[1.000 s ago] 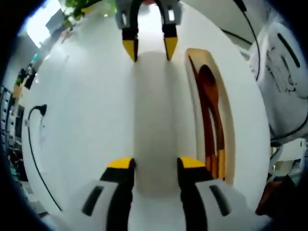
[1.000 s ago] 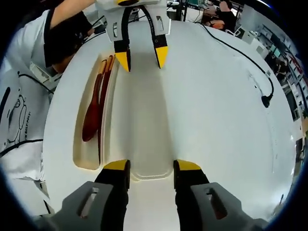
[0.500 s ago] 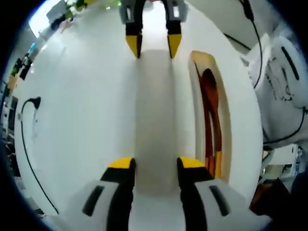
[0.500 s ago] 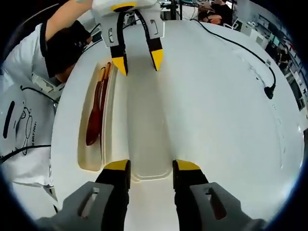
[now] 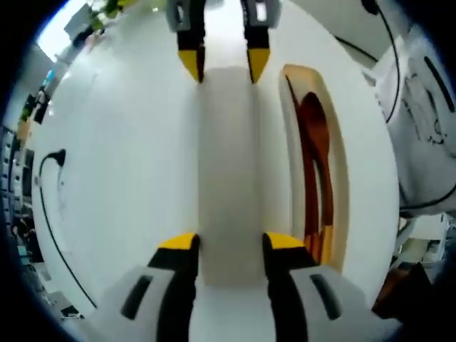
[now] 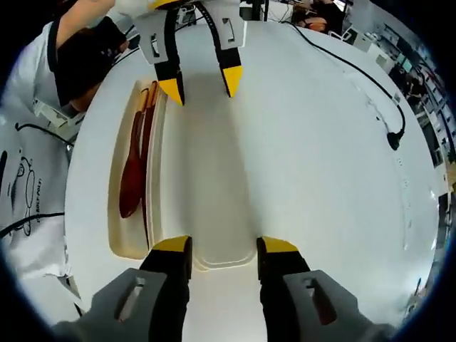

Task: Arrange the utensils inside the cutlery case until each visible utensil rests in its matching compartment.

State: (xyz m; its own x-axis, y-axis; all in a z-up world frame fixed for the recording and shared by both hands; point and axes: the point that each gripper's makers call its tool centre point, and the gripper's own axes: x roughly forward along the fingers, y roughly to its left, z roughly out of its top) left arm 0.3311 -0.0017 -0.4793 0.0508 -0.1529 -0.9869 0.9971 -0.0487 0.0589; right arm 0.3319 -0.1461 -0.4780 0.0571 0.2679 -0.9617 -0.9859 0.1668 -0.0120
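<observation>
Your left gripper and right gripper face each other, each spread across one end of the white lid. The lid's long axis runs between them (the spoon rests in the case beside).

Very little has changed. In the right gripper view, the left gripper, facing from the far end of the long white cutlery case, has drifted slightly to the left over the last second, its nearer yellow tip now close to the handles of the dark red wooden utensils. In the left gripper view, the right gripper sits marginally higher than before.
</observation>
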